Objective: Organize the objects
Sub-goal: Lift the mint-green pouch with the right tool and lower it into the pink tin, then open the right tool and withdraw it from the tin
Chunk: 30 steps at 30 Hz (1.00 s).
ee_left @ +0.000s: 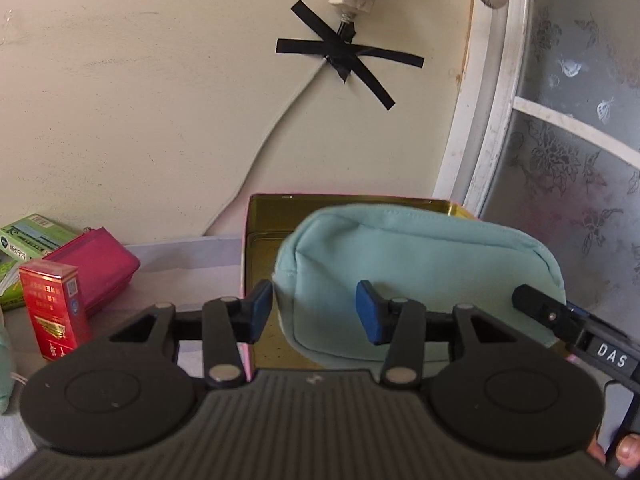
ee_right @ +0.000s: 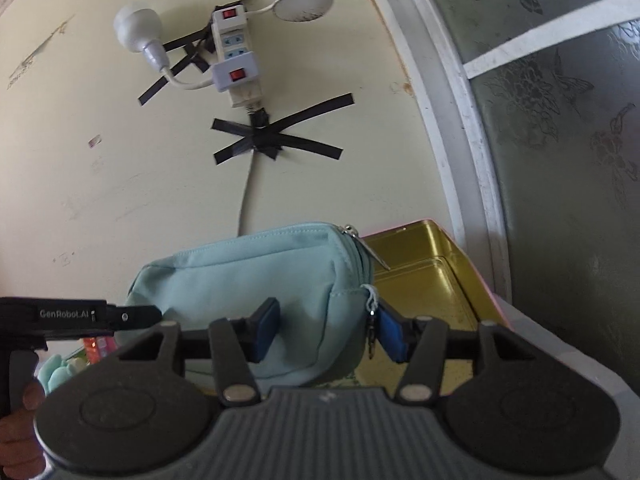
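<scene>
A soft, mint-green fabric pouch (ee_left: 420, 276) with stitched seams and rounded corners stands on its long edge inside a gold metal tin (ee_left: 264, 232), whose glossy inner walls and stepped floor catch the light. The tin sits in the lower centre of both views, against a cream plaster wall.

In the left wrist view the left gripper (ee_left: 314, 309) has its blue-padded fingers apart — one pad lies left of the pouch's end seam, the other over the fabric face, and whether either pad touches the cloth I cannot tell. The right gripper (ee_left: 560, 320) enters from the lower right of that frame, its black fingertip against the pouch's right end.

The right wrist view shows the right gripper (ee_right: 328, 330) with its jaws parted around the pouch's zipper end; contact is unclear here too. Only this view shows the metal zipper pull (ee_right: 374, 254) slanting off the upper corner and a small dark clasp (ee_right: 372, 332) dangling on white thread. The left gripper's (ee_right: 120, 316) black arm reaches in from the left edge.

Only the left view shows the clutter at lower left: a glossy red carton (ee_left: 54, 308) standing upright, a magenta wallet (ee_left: 98, 268) behind it, and a green printed box (ee_left: 32, 236).

On the wall, crossed strips of black tape (ee_right: 276, 140) pin a cable below a white power strip (ee_right: 236, 64) with red switches.
</scene>
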Available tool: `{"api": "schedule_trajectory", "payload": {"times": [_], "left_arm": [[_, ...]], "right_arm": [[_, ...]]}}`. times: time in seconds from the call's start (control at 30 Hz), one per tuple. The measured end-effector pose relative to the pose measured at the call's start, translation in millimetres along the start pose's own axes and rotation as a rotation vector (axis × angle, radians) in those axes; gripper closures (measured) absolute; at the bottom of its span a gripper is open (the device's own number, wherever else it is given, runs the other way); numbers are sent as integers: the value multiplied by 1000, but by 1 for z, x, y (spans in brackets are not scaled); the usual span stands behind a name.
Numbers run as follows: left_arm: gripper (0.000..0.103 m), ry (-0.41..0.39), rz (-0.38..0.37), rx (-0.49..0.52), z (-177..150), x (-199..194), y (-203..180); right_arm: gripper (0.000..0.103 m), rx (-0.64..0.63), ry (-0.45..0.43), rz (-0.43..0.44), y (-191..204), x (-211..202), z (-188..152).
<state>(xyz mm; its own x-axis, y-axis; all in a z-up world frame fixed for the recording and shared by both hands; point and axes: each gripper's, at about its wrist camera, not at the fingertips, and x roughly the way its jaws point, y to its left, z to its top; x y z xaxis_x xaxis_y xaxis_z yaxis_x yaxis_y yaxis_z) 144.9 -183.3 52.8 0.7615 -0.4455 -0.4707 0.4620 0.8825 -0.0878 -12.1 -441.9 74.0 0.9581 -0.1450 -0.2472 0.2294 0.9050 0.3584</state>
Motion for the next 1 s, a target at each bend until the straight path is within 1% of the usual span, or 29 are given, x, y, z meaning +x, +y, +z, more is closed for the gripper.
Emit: {"api": "schedule_trajectory", "payload": {"times": [0.03,0.07,0.17,0.33,0.43,0.6,0.7,0.77,0.87,1.0], "left_arm": [[50,-5,17,18,-1,1,-3],[48,-14,19,32,-3,-2,-5],[44,-33,21,66,-7,-10,-9],[44,-31,1,66,-14,-29,-11],[44,-36,6,98,-21,-42,-16],[44,-19,12,109,-31,-65,-12],[44,-8,36,109,-40,-77,-5],[44,3,61,108,-46,-83,2],[44,30,105,101,-56,-89,15],[44,72,157,55,-70,-93,38]], "right_arm": [[36,-16,-14,-17,1,-1,-2],[33,-29,-24,-28,2,-1,-3],[31,-43,-74,-32,2,-10,-4],[31,-44,-100,-41,6,-16,-6],[31,-53,-106,-38,13,-24,-8],[31,-44,-121,-6,31,-50,-17],[31,-43,-125,13,46,-66,-26],[31,-46,-112,33,57,-75,-33],[31,-69,-67,61,74,-79,-45],[31,-107,6,98,97,-77,-62]]}}
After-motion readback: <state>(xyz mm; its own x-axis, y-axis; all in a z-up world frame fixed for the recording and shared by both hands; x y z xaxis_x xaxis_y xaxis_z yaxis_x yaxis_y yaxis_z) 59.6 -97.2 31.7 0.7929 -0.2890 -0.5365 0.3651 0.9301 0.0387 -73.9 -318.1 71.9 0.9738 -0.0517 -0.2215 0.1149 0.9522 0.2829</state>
